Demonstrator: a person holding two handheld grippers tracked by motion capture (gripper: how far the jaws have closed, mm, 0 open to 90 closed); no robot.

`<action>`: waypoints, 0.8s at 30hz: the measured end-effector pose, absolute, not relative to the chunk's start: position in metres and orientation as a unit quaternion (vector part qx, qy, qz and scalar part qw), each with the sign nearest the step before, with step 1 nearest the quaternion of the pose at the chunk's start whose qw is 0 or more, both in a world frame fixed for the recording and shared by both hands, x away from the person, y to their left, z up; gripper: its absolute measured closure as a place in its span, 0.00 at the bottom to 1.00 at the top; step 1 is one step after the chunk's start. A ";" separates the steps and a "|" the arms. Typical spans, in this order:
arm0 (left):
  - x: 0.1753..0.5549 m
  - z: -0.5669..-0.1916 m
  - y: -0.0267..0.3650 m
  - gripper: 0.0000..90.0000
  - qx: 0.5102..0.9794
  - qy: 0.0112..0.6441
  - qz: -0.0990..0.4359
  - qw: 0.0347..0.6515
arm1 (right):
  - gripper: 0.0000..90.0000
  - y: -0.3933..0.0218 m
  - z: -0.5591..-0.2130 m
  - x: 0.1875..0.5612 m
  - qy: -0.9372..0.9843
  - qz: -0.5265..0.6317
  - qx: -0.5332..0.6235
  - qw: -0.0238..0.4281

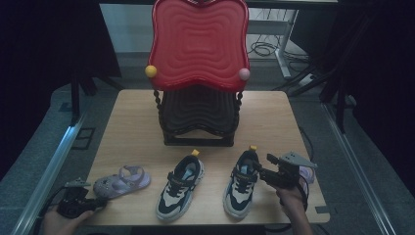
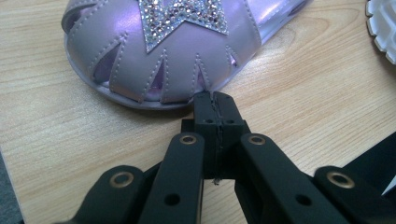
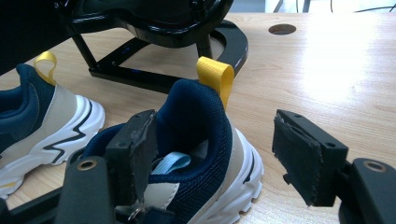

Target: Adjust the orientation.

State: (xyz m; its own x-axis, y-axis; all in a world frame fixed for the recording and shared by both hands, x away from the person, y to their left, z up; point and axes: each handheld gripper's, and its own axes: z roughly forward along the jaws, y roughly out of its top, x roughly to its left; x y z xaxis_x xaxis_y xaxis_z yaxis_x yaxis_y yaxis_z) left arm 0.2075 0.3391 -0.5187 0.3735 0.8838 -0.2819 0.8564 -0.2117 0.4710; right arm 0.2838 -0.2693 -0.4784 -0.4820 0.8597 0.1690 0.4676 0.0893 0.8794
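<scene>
A lilac sandal [image 1: 122, 180] with a glittery star lies at the table's front left. My left gripper [image 1: 100, 200] is shut and empty, and in the left gripper view its tips [image 2: 215, 100] touch the toe rim of the sandal [image 2: 159, 51]. Two navy and white sneakers with yellow heel loops stand side by side, the left sneaker [image 1: 180, 188] and the right sneaker [image 1: 242, 183]. My right gripper [image 1: 262, 169] is open at the right sneaker's heel. In the right gripper view, the gripper [image 3: 217, 149] straddles the right side of the heel collar [image 3: 201, 116], one jaw over the shoe opening and the other outside.
A black shoe rack [image 1: 198, 122] with a red wavy top shelf [image 1: 198, 44] stands at the table's middle back, its base [image 3: 154, 79] just behind the sneakers. A second lilac sandal [image 1: 307, 174] peeks out behind my right gripper. The table's front edge [image 1: 205, 223] is close.
</scene>
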 end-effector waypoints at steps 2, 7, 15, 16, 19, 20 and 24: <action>0.211 -0.517 0.341 0.99 0.778 0.563 0.029 0.278 | 0.35 -0.270 -0.478 0.284 0.710 0.489 0.465 0.202; 0.220 -0.515 0.345 0.99 0.777 0.568 0.028 0.270 | 0.35 -0.275 -0.476 0.284 0.705 0.492 0.469 0.203; 0.231 -0.517 0.350 1.00 0.772 0.574 0.028 0.272 | 0.35 -0.279 -0.476 0.282 0.699 0.493 0.475 0.205; 0.233 -0.517 0.350 1.00 0.771 0.575 0.029 0.273 | 0.35 -0.278 -0.475 0.282 0.701 0.493 0.474 0.205; 0.235 -0.517 0.350 1.00 0.771 0.574 0.029 0.274 | 0.35 -0.277 -0.475 0.282 0.701 0.492 0.473 0.205; 0.237 -0.517 0.351 1.00 0.770 0.576 0.028 0.273 | 0.35 -0.276 -0.477 0.282 0.701 0.491 0.474 0.205; 0.241 -0.517 0.353 1.00 0.769 0.577 0.027 0.276 | 0.35 -0.277 -0.478 0.282 0.701 0.490 0.478 0.202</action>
